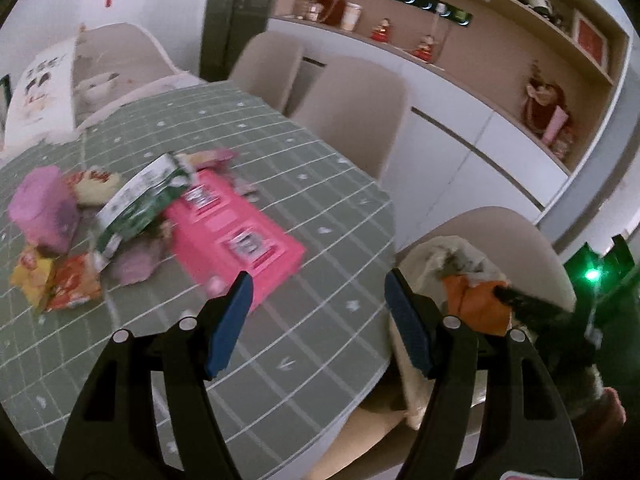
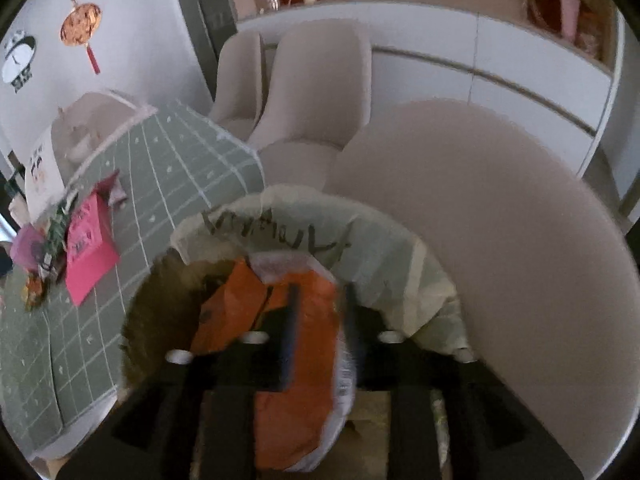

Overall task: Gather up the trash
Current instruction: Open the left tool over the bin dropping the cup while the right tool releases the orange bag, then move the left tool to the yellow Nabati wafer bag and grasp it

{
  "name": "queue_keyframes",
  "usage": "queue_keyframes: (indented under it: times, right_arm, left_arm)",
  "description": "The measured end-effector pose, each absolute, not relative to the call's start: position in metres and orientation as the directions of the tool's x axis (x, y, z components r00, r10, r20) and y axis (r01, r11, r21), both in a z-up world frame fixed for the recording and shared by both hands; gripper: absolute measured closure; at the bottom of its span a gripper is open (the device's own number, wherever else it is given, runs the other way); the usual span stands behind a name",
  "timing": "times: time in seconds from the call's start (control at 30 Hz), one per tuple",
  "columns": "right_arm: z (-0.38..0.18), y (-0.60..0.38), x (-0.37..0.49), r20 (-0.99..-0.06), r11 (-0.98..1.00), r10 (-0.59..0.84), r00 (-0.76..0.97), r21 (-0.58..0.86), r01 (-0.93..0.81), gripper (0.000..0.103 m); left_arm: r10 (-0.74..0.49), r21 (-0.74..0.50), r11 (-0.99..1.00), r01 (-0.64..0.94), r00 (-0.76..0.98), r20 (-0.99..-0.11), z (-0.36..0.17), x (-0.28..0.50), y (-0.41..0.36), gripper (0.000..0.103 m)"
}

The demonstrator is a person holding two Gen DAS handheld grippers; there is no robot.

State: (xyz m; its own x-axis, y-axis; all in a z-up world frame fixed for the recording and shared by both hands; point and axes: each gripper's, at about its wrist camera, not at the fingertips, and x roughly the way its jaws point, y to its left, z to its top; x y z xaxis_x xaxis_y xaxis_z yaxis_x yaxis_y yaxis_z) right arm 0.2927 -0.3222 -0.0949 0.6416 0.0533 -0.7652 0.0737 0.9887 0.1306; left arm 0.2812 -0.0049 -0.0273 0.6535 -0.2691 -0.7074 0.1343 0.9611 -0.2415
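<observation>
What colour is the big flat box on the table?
Pink, with small printed labels; the box shows best in the left wrist view.

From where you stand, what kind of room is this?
Most likely a home dining room. A table under a green checked tablecloth has beige dining chairs round it, and a white sideboard along the wall carries shelves of red figurines. Snack wrappers litter the table.

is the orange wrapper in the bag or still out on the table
In the bag: the orange wrapper sits inside the paper bag's open mouth on the chair, with the right gripper around it, off the table.
</observation>
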Motion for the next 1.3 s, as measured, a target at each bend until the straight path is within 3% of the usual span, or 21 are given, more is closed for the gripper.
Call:
queue_keyframes:
  times: [0.03,0.07,0.3,0.5,0.67,0.87,1.17,1.3]
  right_arm:
    - [-0.090,-0.322,0.288,-0.748,0.990,0.048,0.662,0.123,0.067,0.048]
    - [-0.085,-0.321,0.283,-0.731,0.992,0.038,0.682,0.111,0.064,0.041]
    - [-0.048,-0.291,0.267,-0.690,0.996,0.012,0.724,0.071,0.052,0.041]
    - [-0.025,-0.216,0.270,-0.683,0.998,0.041,0.729,0.059,-0.001,0.041]
    - [-0.019,-0.137,0.275,-0.661,0.997,0.082,0.746,0.058,-0.058,0.041]
    - [-0.028,-0.079,0.281,-0.688,0.997,0.075,0.722,0.032,-0.073,0.041]
    - [-0.037,-0.044,0.287,-0.723,0.993,0.057,0.688,-0.027,-0.111,0.041]
    - [-0.039,-0.042,0.286,-0.727,0.993,0.065,0.684,-0.023,-0.119,0.041]
  left_arm:
    - [-0.260,-0.238,0.963,0.125,0.655,-0.709,-0.030,0.278,0.002,0.038]
    - [-0.253,-0.234,0.965,0.118,0.656,-0.711,-0.031,0.276,0.006,0.038]
    - [-0.246,-0.280,0.958,0.056,0.659,-0.711,-0.040,0.274,0.062,0.038]
    - [-0.171,-0.239,0.971,-0.001,0.695,-0.698,-0.037,0.264,0.145,0.038]
    - [-0.096,-0.247,0.961,-0.124,0.687,-0.720,-0.051,0.265,0.237,0.038]
    - [-0.071,-0.344,0.873,-0.346,0.608,-0.791,-0.091,0.271,0.330,0.038]
    - [-0.181,-0.421,0.813,-0.402,0.511,-0.840,-0.131,0.286,0.334,0.041]
    - [-0.147,-0.388,0.827,-0.408,0.509,-0.848,-0.132,0.294,0.324,0.041]
